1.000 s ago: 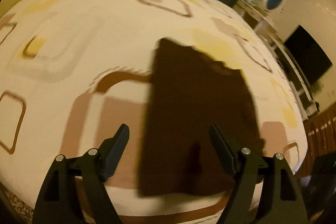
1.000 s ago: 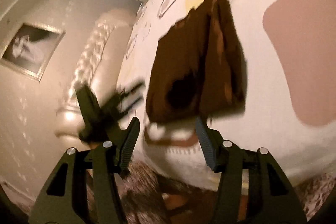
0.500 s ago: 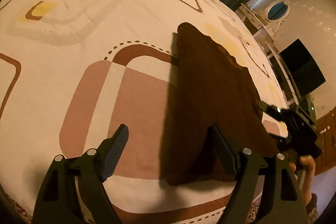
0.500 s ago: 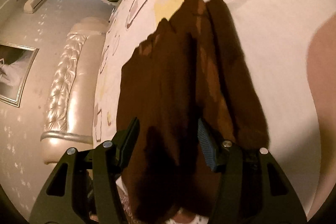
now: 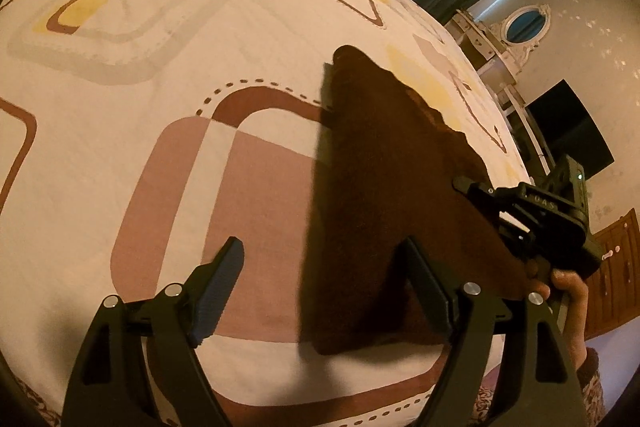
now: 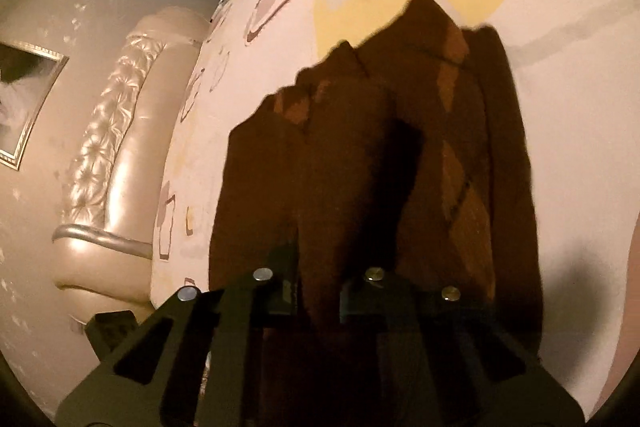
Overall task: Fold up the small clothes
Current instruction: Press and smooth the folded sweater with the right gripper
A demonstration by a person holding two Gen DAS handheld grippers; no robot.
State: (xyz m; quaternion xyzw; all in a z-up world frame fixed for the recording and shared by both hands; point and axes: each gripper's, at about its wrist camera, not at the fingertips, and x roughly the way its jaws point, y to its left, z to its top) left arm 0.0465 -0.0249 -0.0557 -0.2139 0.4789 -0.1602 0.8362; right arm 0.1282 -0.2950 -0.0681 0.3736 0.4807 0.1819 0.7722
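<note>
A dark brown garment (image 5: 392, 195) lies folded lengthwise on the patterned bedspread (image 5: 160, 39). My left gripper (image 5: 324, 275) is open, low over the garment's near left corner, its right finger over the cloth. My right gripper (image 6: 320, 267) is shut on the garment's (image 6: 360, 131) near right edge; the cloth fills the view and rises between the fingers. It also shows in the left wrist view (image 5: 532, 211), at the garment's right side, held by a hand.
The bed's near edge runs along the bottom of the left wrist view. A padded headboard (image 6: 108, 147) lies to the left in the right wrist view. A dresser with an oval mirror (image 5: 524, 23) and a dark screen (image 5: 568, 127) stand beyond the bed.
My right gripper moved down onto the garment's edge and closed on it. My left gripper shifted closer to the garment's near left corner and stayed open.
</note>
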